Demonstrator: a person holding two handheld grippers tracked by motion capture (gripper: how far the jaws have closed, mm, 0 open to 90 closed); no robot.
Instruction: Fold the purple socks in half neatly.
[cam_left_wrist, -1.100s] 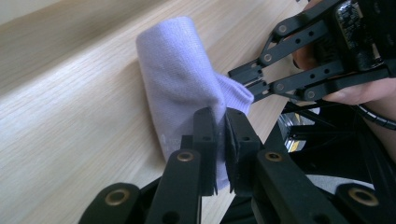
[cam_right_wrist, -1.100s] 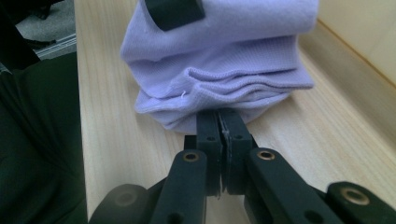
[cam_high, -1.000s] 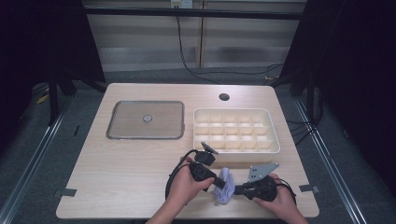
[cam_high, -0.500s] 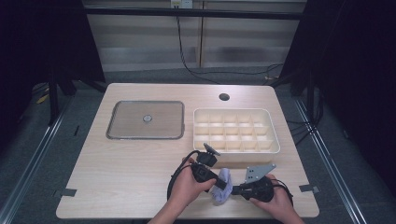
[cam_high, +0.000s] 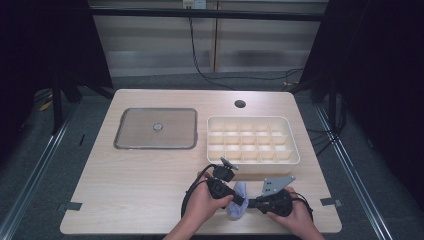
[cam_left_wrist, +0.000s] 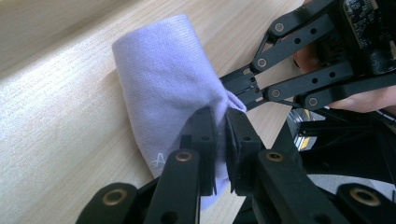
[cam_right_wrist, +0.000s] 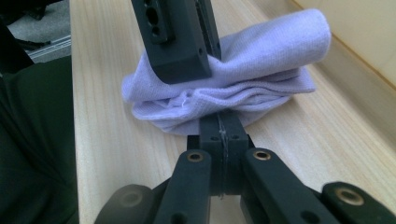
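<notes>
Lilac cloth (cam_left_wrist: 163, 88), cream tray (cam_high: 295, 150), pale woodgrain table (cam_high: 130, 190).

table evenly lit, dark surroundings; near claw links blurred.

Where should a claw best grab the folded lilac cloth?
Judging from its pose: the bunched edge of the lilac cloth, approached level along the table. The layers gather there, thin enough to pinch; both the left claw and right claw are shut on it.

Lab recording bay: black curtains (cam_high: 55, 45) enclosing wooden table (cam_high: 140, 185), cables (cam_high: 200, 65) trailing across carpeted floor (cam_high: 380, 175).
</notes>
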